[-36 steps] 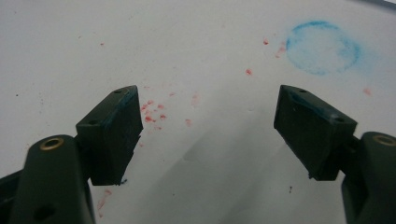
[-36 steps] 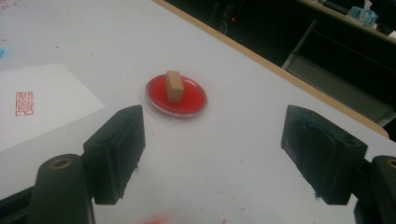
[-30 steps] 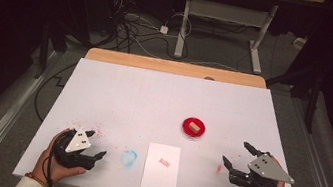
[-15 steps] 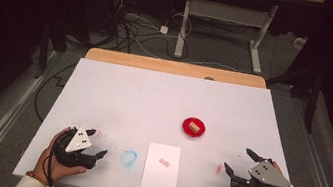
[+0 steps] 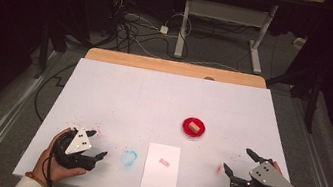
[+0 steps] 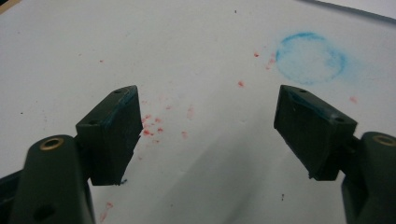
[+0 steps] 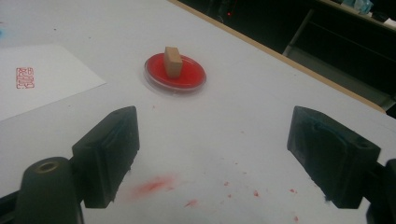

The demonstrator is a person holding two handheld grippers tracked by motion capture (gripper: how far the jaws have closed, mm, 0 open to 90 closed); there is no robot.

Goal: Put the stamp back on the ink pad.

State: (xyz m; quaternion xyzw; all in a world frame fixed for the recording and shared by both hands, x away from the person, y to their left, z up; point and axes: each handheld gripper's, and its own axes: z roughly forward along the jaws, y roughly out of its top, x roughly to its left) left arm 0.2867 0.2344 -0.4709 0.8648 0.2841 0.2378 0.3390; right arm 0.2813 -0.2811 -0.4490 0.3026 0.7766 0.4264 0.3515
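One white table (image 5: pixel 163 103) carries everything, with a strip of bare wood along its far edge. On it lies one sheet of white paper (image 5: pixel 161 168) near the front edge, about midway between the hands, bearing one small red stamp mark (image 5: pixel 164 162). Two grippers rest low over the front of the table, one at each side of the sheet and well apart from it. The left gripper (image 5: pixel 94 155) has its jaws spread wide with nothing between them, just beside one faint blue ring stain (image 5: pixel 128 158). The right gripper (image 5: pixel 239 163) has just been opening its jaws, and they stand wide apart and empty above a scatter of red smudges, with one larger red smear (image 7: pixel 152 185) near one jaw. One round red ink pad dish (image 5: pixel 194 128) sits beyond the paper and toward the right gripper's side. One small tan stamp block (image 5: pixel 193 126) stands upright in the dish, untouched and well apart from both grippers. In the right gripper view, the dish and block lie ahead between the jaws.
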